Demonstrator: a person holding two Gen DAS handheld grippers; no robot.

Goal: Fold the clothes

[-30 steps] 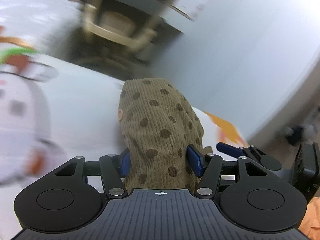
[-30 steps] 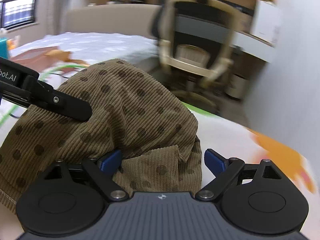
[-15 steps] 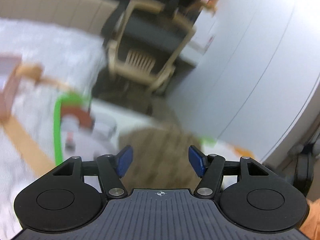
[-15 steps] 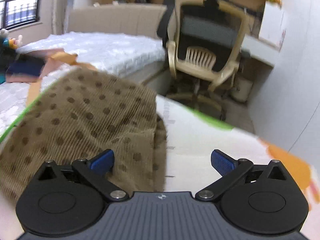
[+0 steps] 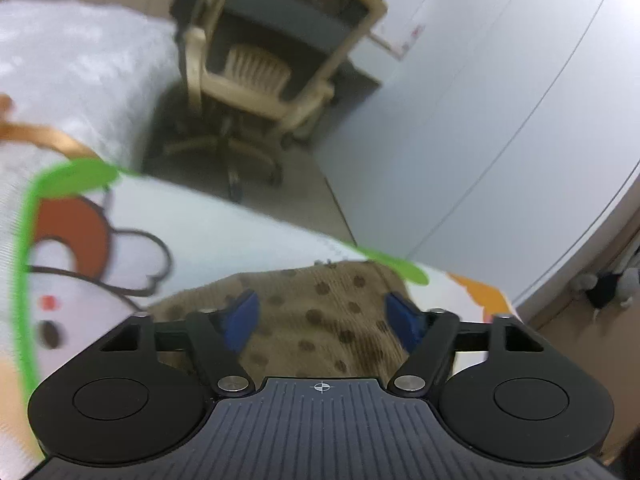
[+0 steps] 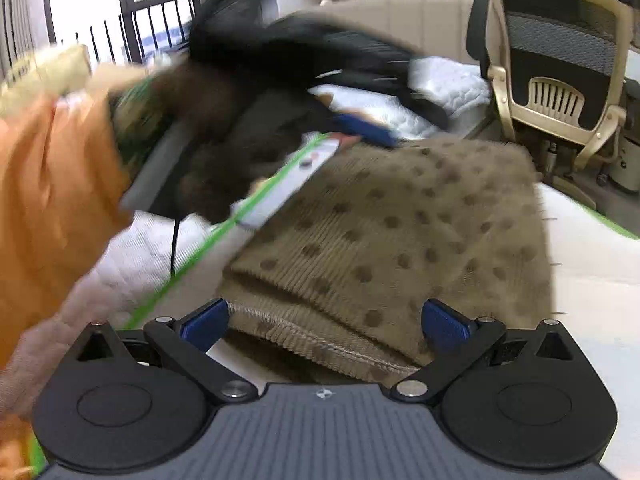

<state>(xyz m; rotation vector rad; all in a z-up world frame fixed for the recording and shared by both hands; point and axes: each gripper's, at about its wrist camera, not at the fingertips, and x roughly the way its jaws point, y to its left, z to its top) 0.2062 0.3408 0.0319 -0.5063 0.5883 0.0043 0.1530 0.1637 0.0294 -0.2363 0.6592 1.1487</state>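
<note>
Two claws: both stand wide apart over one brown garment; neither grips anything
Left claw: its blue pads sit spread, with the spotted cloth showing between and beyond them; whether the pads touch the cloth cannot be told
Right claw: its blue pads are spread on either side of the stitched hem; the hem lies in the gap, unpinched
Garment: brown ribbed corduroy with darker dots; it lies flat on the white mat, one layer folded over another near the hem; in the left view only its far end shows, reaching close to the mat's green edge
Mat: white with a green border, a cartoon figure drawn in brown and red at the left, an orange patch near the right corner; in the right view its bare white part lies right of the garment
Bed: quilted white bedding lies beyond and beside the mat
Pile of clothes: dark, blurred items heaped behind the garment in the right view; details cannot be made out
Orange cloth: blurred, at the left edge of the right view, near the camera
Chair: beige frame with black mesh back, on the floor past the bed; it also shows in the left view
Wall: plain pale panels, right of the chair
Window: barred, bright, top left of the right view
</note>
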